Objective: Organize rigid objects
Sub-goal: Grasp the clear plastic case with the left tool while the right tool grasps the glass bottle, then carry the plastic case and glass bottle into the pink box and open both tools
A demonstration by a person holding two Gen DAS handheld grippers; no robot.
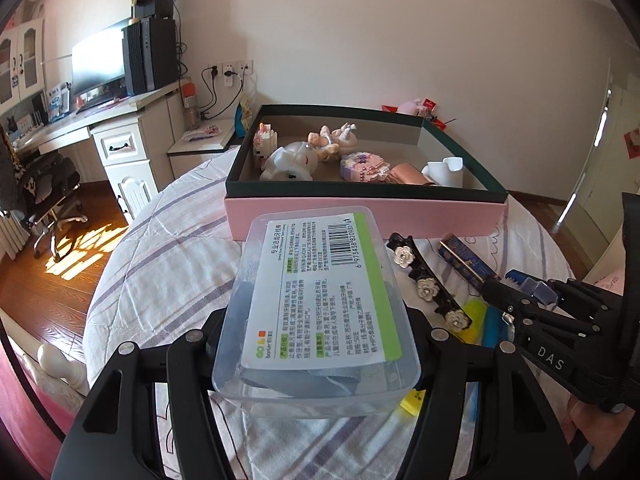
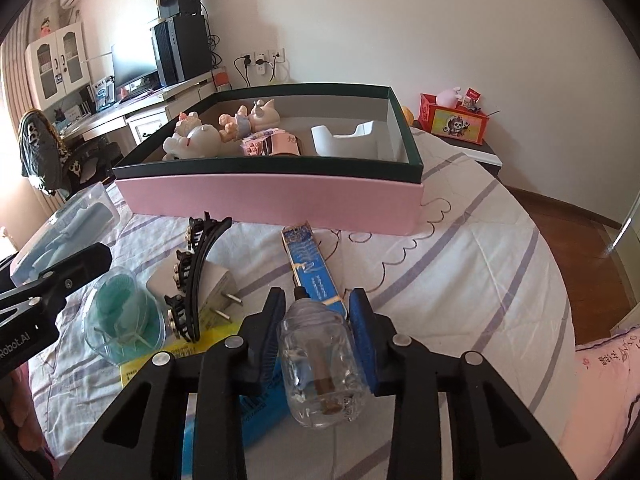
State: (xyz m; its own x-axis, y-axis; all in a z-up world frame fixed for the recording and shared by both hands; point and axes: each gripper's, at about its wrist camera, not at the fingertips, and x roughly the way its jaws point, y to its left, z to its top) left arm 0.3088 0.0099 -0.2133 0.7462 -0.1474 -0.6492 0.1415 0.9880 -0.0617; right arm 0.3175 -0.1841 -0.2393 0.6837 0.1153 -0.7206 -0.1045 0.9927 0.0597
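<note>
My left gripper point(image 1: 316, 340) is shut on a clear plastic box point(image 1: 316, 308) with a white and green label, held above the bed in front of the pink box point(image 1: 360, 216). My right gripper point(image 2: 320, 332) is shut on a small clear glass bottle point(image 2: 320, 364), low over the bed; it shows at the right of the left wrist view point(image 1: 520, 300). The pink box with a dark green rim point(image 2: 272, 200) holds figurines point(image 2: 196, 140), a pink case and a white holder point(image 2: 344, 140). The clear plastic box also shows at the left of the right wrist view point(image 2: 68, 228).
On the striped bedspread point(image 2: 460, 240) lie a black hair clip with white flowers point(image 2: 196, 272), a long blue box point(image 2: 312, 268), a white plug adapter point(image 2: 208, 284), a clear tub with green content point(image 2: 124, 320) and a yellow packet. A desk point(image 1: 100, 120) stands left; a red box point(image 2: 452, 118) stands right.
</note>
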